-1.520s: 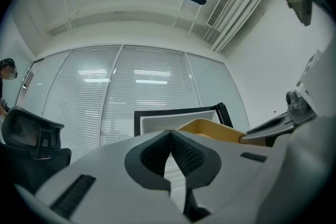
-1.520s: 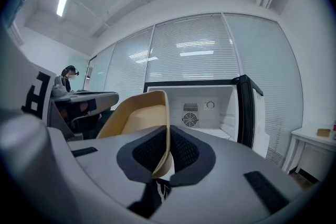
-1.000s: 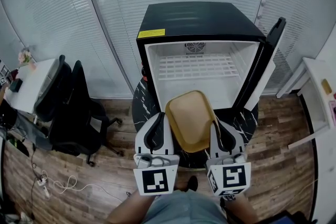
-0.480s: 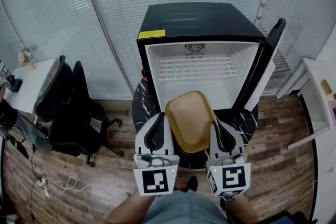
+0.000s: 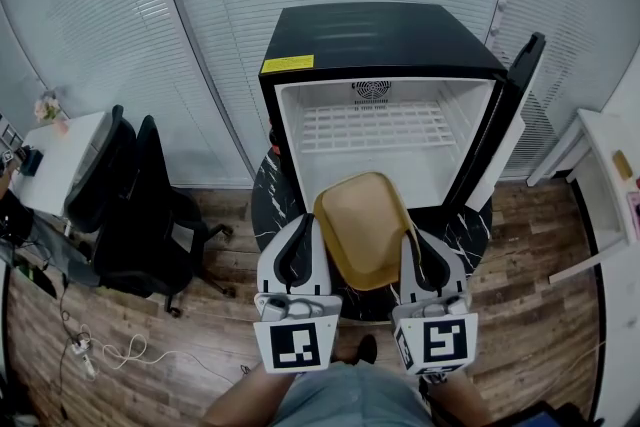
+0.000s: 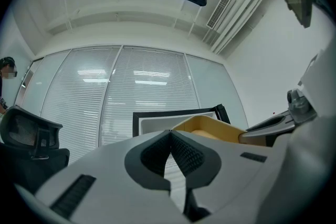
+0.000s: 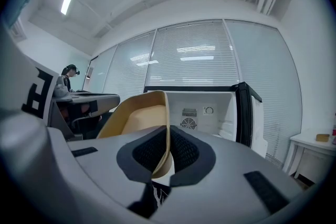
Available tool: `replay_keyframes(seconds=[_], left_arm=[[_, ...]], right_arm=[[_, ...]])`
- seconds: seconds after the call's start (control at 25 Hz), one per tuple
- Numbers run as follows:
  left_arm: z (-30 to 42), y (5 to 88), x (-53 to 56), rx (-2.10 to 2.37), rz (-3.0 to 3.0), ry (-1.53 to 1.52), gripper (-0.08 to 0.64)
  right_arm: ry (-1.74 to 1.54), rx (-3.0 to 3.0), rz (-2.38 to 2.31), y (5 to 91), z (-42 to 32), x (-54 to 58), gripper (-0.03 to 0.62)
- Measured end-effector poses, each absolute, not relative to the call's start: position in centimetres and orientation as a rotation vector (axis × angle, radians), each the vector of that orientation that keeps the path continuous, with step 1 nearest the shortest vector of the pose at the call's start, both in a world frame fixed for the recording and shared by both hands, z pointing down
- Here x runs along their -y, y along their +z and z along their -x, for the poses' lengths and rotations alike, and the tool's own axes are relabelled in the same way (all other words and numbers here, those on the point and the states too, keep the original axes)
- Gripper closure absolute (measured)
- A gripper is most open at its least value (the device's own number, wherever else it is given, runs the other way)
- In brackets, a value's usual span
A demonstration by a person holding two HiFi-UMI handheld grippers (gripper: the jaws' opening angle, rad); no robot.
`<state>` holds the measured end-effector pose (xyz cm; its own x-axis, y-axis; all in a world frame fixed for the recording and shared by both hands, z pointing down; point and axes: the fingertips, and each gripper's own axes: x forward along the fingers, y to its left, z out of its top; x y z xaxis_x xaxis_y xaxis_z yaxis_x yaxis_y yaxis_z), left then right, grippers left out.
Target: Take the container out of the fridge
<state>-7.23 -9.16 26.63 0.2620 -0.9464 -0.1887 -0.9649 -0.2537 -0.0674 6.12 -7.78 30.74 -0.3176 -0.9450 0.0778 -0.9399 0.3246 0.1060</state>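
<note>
White and grey, the two claws sit nearest, low in the head view at about 6 o'clock. The right claw (image 7: 167, 152) pinches the thin rim of the tan container (image 5: 362, 227), and the rim runs up between its dark ribbed pads. The left claw (image 6: 169, 136) is pressed together with nothing between its tips. It lies just beside the container's left edge, at the container's 9 o'clock.

The container is outside the fridge (image 5: 380, 40), held in front of its open mouth above the edge of the dark marbled surface (image 5: 268, 205) that carries the fridge. Its hollow side faces up toward the head camera.

At 12 o'clock, the black fridge shows a white inside with a wire shelf (image 5: 378, 127) across it. Its door (image 5: 500, 130) is swung out at about 2 o'clock. A black office chair (image 5: 140, 205) stands on the wooden floor (image 5: 540, 315) at 9 o'clock. White blinds (image 5: 200, 15) fill the far wall.
</note>
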Motion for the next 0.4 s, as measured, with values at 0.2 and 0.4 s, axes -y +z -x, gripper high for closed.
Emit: replay_keyframes(seconds=[0.2,0.4], left_arm=[[7.07,26.6,9.25,-1.799,2.357,0.168,0.545],[6.92,26.56,9.39,-1.793,2.36,0.172,0.545]], right_arm=[[-0.072,2.455,-1.759,30.65,-6.22,7.83,0.566],[-0.085,2.455,-1.766,30.49,-6.34,7.87,0.567]])
